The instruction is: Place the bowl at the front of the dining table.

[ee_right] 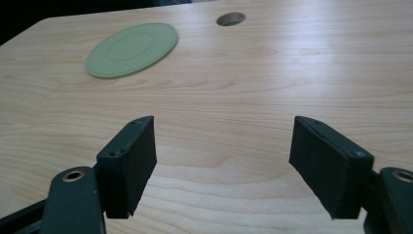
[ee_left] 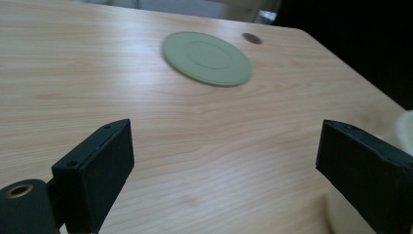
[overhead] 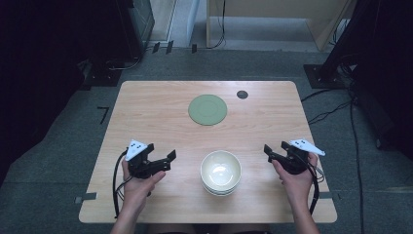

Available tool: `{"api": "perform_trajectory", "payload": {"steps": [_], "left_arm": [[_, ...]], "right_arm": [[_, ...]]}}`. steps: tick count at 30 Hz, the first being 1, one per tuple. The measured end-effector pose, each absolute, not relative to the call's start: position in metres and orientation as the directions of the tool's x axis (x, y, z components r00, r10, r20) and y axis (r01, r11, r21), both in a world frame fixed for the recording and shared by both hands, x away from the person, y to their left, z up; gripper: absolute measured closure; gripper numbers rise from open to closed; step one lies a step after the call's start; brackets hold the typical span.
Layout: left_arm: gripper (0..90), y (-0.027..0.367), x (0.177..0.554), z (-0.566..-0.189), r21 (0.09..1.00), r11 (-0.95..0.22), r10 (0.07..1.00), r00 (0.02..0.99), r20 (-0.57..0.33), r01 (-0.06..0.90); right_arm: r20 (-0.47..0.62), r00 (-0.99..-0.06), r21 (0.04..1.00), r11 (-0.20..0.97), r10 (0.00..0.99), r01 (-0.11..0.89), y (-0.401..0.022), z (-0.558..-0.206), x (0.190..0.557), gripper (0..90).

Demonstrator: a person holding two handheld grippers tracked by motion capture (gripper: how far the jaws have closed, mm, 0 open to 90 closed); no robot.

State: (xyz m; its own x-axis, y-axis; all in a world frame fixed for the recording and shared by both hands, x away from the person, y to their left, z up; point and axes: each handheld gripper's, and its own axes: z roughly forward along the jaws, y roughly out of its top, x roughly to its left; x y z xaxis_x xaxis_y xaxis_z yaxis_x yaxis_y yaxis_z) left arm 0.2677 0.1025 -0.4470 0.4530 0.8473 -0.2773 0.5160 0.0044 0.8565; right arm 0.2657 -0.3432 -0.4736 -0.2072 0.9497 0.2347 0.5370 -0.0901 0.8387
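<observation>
Table point(overhead: 160, 122): pale wood-grain top, smooth, low sheen. Green plate point(overhead: 208, 109): matt, smooth. Stacked white bowls point(overhead: 221, 172): glossy glazed look, highlight inside. Left tongs point(overhead: 163, 161) and right tongs point(overhead: 272, 151): matt black, plastic-looking pads; brass-coloured rivets.

My wooden tabletop point(overhead: 146, 112) carries a flat green plate point(overhead: 208, 109) toward the far side and stacked white bowls point(overhead: 221, 172) near me.

A stack of white bowls point(overhead: 221, 172) stands upright at the near middle of the counter point(overhead: 146, 122), mouths up, glossy and holding nothing inside; a flat, round, pale green plate point(overhead: 208, 109) lies well apart beyond it, toward the far edge
</observation>
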Motion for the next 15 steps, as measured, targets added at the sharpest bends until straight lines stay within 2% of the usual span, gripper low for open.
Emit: {"api": "perform_trajectory", "payload": {"steps": [3, 5, 8, 12, 15], "left_arm": [[7.5, 0.08, 0.26, -0.444, 0.855, -0.031, 0.816, 0.507, -0.278, 0.518], [14.5, 0.07, 0.256, -0.443, 0.854, -0.052, 0.816, 0.515, -0.262, 0.517], [14.6, 0.057, 0.251, -0.442, 0.855, -0.081, 0.802, 0.543, -0.249, 0.513], [16.3, 0.044, 0.246, -0.441, 0.851, -0.101, 0.793, 0.558, -0.244, 0.516], [27.1, 0.037, 0.242, -0.441, 0.848, -0.123, 0.787, 0.571, -0.233, 0.515]], "right_arm": [[0.237, -0.239, 0.84, -0.075, 0.942, 0.537, -0.333, -0.469, 0.265, 26.0], [0.249, -0.261, 0.84, -0.073, 0.933, 0.538, -0.327, -0.465, 0.263, 26.0], [0.287, -0.292, 0.833, -0.087, 0.912, 0.546, -0.317, -0.459, 0.261, 26.1], [0.275, -0.343, 0.842, -0.053, 0.898, 0.537, -0.301, -0.449, 0.257, 26.1], [0.272, -0.379, 0.845, -0.031, 0.885, 0.534, -0.29, -0.444, 0.254, 26.3]]}}
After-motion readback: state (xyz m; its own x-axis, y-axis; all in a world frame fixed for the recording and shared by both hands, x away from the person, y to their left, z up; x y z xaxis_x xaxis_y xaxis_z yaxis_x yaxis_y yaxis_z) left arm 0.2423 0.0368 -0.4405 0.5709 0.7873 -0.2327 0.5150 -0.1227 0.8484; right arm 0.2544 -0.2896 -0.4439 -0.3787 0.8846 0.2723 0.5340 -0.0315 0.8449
